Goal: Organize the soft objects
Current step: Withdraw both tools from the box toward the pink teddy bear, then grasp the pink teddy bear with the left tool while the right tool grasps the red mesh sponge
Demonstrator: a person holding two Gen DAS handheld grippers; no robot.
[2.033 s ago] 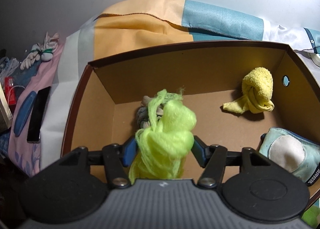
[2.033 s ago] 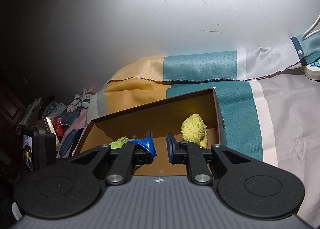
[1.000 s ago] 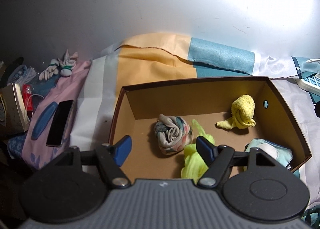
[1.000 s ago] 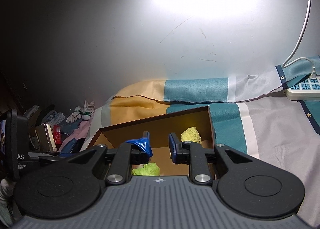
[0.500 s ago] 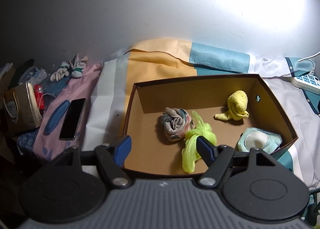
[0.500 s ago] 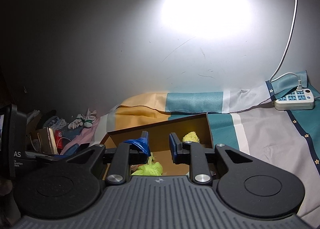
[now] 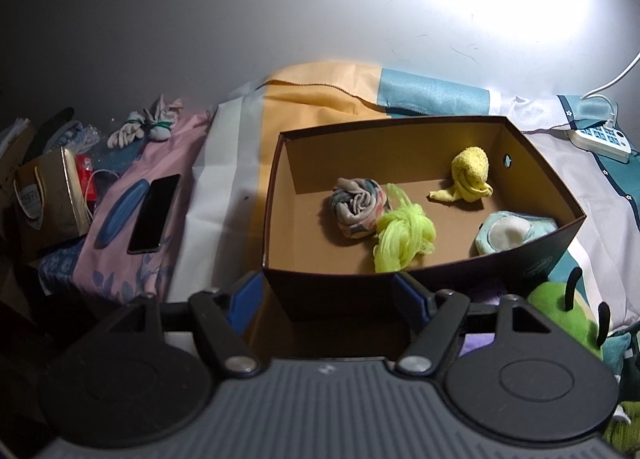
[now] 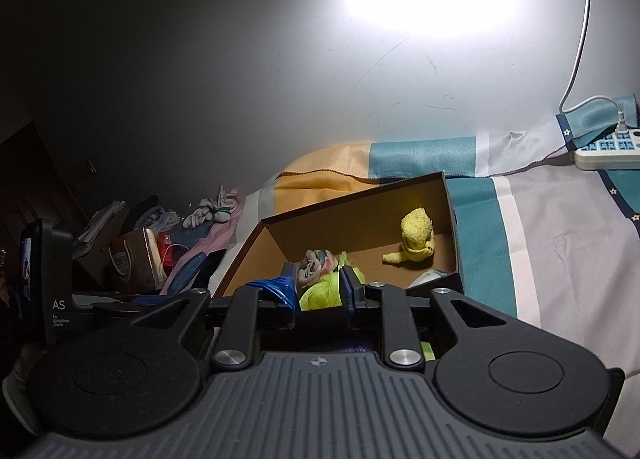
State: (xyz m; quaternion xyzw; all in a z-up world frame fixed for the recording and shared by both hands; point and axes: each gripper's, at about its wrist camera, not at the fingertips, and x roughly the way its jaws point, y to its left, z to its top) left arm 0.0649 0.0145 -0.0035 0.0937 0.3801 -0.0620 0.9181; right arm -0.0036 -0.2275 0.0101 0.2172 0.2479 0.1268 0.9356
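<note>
A brown cardboard box [image 7: 276,195] sits on the striped bedsheet. Inside lie a neon green mesh cloth [image 7: 404,235], a rolled grey-pink cloth [image 7: 358,207], a yellow knotted towel [image 7: 470,175] and a pale blue pad [image 7: 508,233]. My left gripper [image 7: 326,299] is open and empty, held in front of the box's near wall. My right gripper [image 8: 318,287] stands narrowly open and empty before the box [image 8: 352,211]; the green cloth [image 8: 320,293] and yellow towel [image 8: 418,243] show beyond it.
A black phone [image 7: 154,215], a gold paper bag [image 7: 48,203] and a tied white cloth bundle [image 7: 150,125] lie left of the box. A green plush toy [image 7: 568,311] sits at the near right. A white power strip [image 8: 608,151] lies at the far right by the wall.
My left gripper opened and dropped the green mesh cloth into the box, then drew back and up out of it. The right gripper also rose and pulled back.
</note>
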